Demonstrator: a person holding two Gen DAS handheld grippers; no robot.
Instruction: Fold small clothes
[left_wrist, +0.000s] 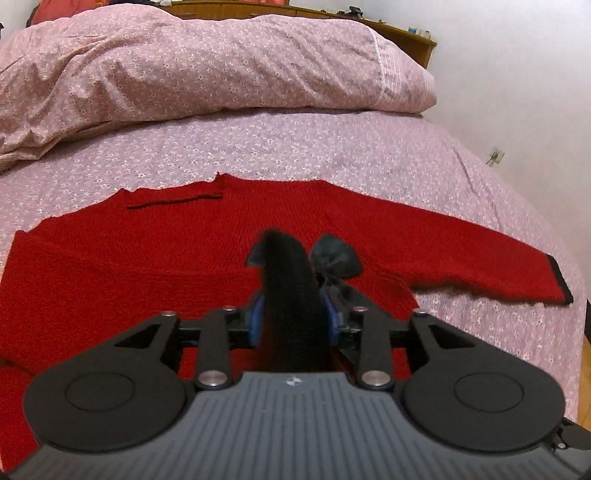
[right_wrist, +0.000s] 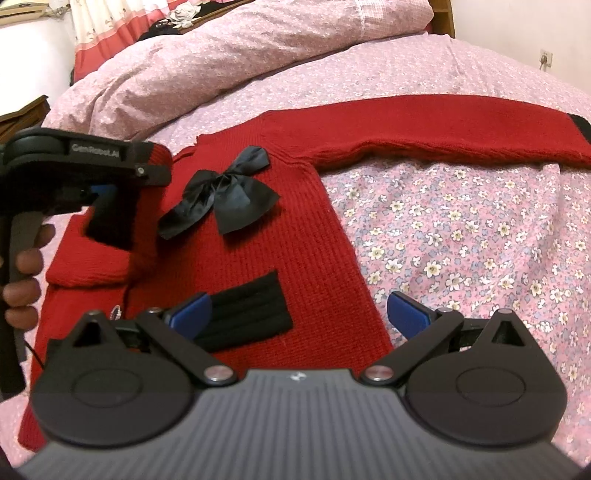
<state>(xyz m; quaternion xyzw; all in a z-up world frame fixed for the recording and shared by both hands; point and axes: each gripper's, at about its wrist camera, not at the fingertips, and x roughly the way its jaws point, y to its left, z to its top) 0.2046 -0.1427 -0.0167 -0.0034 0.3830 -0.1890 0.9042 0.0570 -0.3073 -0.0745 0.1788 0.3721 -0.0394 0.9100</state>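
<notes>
One black cuff (left_wrist: 290, 295) between left gripper (left_wrist: 293, 321) pads, over sweater (left_wrist: 129, 251).

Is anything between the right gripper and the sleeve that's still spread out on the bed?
Nothing visible. The right gripper is open over the sweater's hem by the black pocket. The sleeve lies flat farther up; only sweater and bare bedsheet lie between. The bow sits off that line.

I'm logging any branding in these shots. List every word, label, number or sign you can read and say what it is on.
"GenRobot.AI": raised lettering on the dark body of the left gripper, seen in the right wrist view.
Small white emblem on each camera housing: a symbol, no readable text.
Items on the headboard shelf: too small and blurred to read.
Red sweater and black bow: no text.
</notes>
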